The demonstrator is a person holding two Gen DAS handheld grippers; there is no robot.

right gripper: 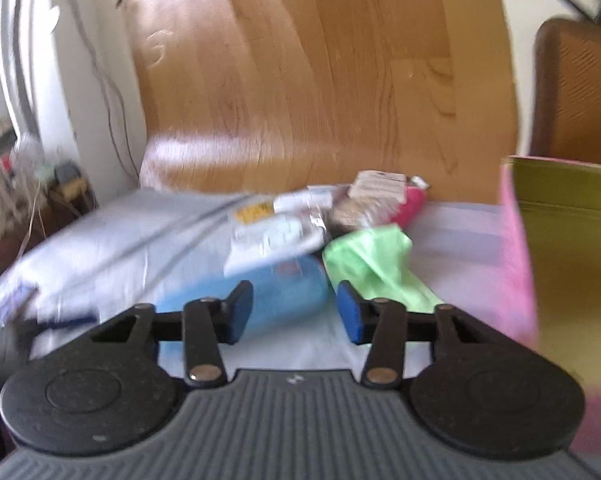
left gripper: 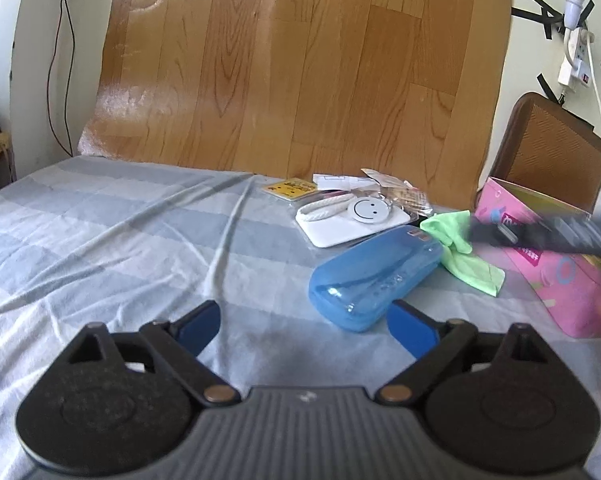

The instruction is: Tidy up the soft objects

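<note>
Nothing looks sorted yet, as far as these views show. On the bed (left gripper: 100,220), covered in a pale blue checked sheet, the items lie in one loose cluster toward the right. Farthest left is a yellow card packet (left gripper: 289,189), then a white packet with a smiley-face badge (left gripper: 366,209) on top. In front sits a blue plastic case (left gripper: 370,276), and just beside its right end lies the crumpled green cloth (left gripper: 466,256), the clearest soft item. Right of that stands the pink box (left gripper: 556,272), its top open, which I judge to be the likely destination. In the right wrist view its inside is too blurred to say whether anything is in it. So the green cloth, at least, remains to be put away.

The left gripper (left gripper: 306,330) hangs low over the sheet, angled downward, its fingers spread wide and empty, the blue case just ahead. The right gripper (right gripper: 296,314) points down at the case and cloth, fingers partly apart with nothing between them. From the left wrist view it shows as a dark blur crossing the pink box.
</note>
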